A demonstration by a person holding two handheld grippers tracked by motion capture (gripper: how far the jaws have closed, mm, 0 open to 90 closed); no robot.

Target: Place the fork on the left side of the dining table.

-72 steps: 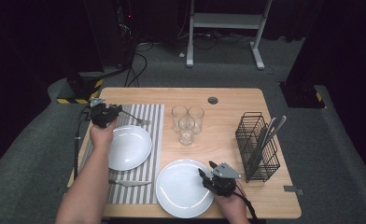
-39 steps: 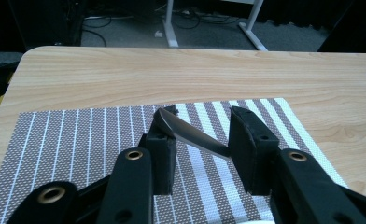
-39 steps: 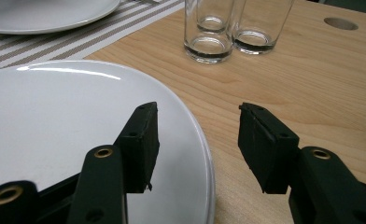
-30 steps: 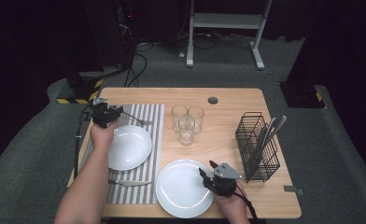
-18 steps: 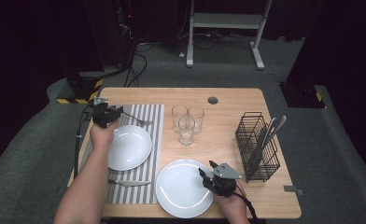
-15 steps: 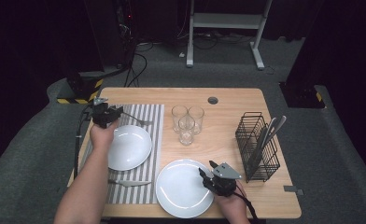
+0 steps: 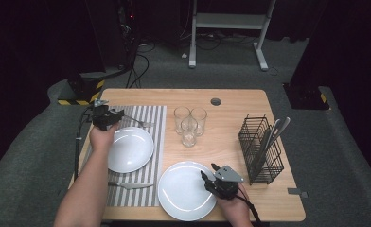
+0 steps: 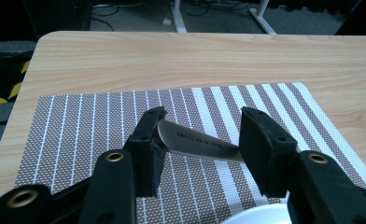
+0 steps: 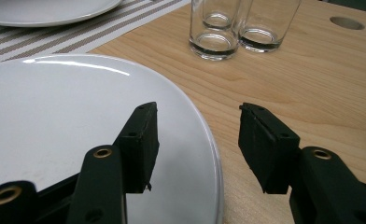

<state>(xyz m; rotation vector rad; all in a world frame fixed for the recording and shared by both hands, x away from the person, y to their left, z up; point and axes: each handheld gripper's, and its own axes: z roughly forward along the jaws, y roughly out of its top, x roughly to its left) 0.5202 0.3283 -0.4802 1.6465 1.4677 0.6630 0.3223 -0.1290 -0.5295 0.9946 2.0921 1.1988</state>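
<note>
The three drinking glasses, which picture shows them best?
The high view: all three glasses stand whole, bunched together mid-table, right of the striped mat. The right gripper view shows just their bottoms, cut off at its top edge.

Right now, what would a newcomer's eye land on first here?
Probably the two white plates: one on the striped placemat, the other on bare wood, its rim between the right gripper's open jaws. The left gripper, its jaws just opening, straddles a metal utensil handle at the mat's far edge.
</note>
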